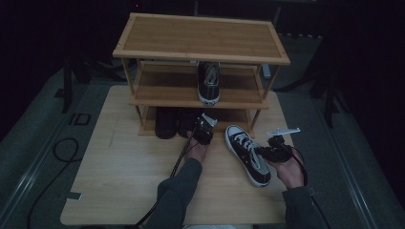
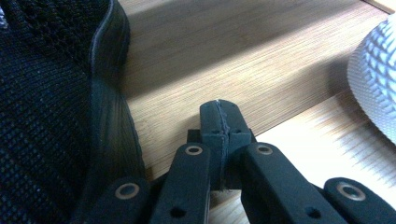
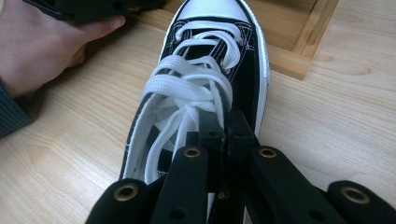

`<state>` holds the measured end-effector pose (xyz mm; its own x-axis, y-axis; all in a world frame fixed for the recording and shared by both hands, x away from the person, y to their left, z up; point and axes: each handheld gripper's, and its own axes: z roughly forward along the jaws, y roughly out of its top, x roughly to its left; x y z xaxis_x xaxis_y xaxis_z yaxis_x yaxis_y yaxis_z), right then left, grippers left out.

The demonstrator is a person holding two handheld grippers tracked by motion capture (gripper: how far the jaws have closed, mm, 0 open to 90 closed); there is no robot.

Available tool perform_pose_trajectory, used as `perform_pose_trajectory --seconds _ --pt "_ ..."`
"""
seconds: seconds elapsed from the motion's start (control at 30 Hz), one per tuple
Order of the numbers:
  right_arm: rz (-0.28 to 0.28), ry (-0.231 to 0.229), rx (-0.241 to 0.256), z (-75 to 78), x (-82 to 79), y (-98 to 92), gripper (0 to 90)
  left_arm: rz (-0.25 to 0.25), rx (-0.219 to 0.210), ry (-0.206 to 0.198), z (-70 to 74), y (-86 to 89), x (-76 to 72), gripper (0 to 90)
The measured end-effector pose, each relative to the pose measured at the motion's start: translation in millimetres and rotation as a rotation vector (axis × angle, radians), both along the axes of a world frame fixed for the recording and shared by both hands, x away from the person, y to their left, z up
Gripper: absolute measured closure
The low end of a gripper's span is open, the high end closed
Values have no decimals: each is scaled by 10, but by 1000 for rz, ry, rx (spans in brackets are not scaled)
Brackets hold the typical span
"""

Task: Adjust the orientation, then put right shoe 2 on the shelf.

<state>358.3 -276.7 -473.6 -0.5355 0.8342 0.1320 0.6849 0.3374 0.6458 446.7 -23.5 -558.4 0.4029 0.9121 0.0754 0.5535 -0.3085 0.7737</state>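
Note:
A black canvas sneaker (image 1: 246, 153) with white laces lies on the table, toe toward the shoe rack (image 1: 200, 36). My right gripper (image 1: 261, 151) grips its side; in the right gripper view the jaws (image 3: 224, 116) are shut on the sneaker's (image 3: 205, 56) upper edge beside the laces. My left gripper (image 1: 198, 126) sits at the rack's bottom shelf, shut with nothing between its jaws (image 2: 219, 105). A black mesh shoe (image 2: 46, 93) stands just left of it, apart from the jaws. The sneaker's white toe (image 2: 376, 70) shows at the right.
A matching sneaker (image 1: 208, 83) stands on the rack's middle shelf, toe toward me. Dark shoes (image 1: 166, 121) fill the left of the bottom shelf. The top shelf is bare. The wooden table (image 1: 124, 181) spreads wide to the left. A cable (image 1: 64, 150) lies on the floor.

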Motion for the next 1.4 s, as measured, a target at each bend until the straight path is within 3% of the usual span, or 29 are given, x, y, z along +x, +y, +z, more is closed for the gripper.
perform_pose_trajectory --seconds 0.77,1.4 --pt "38 -21 27 155 -54 -74 886 0 2 -1 0 -2 -1 900" --pt "101 -40 33 349 -56 -146 885 1 3 1 1 -1 -1 900"
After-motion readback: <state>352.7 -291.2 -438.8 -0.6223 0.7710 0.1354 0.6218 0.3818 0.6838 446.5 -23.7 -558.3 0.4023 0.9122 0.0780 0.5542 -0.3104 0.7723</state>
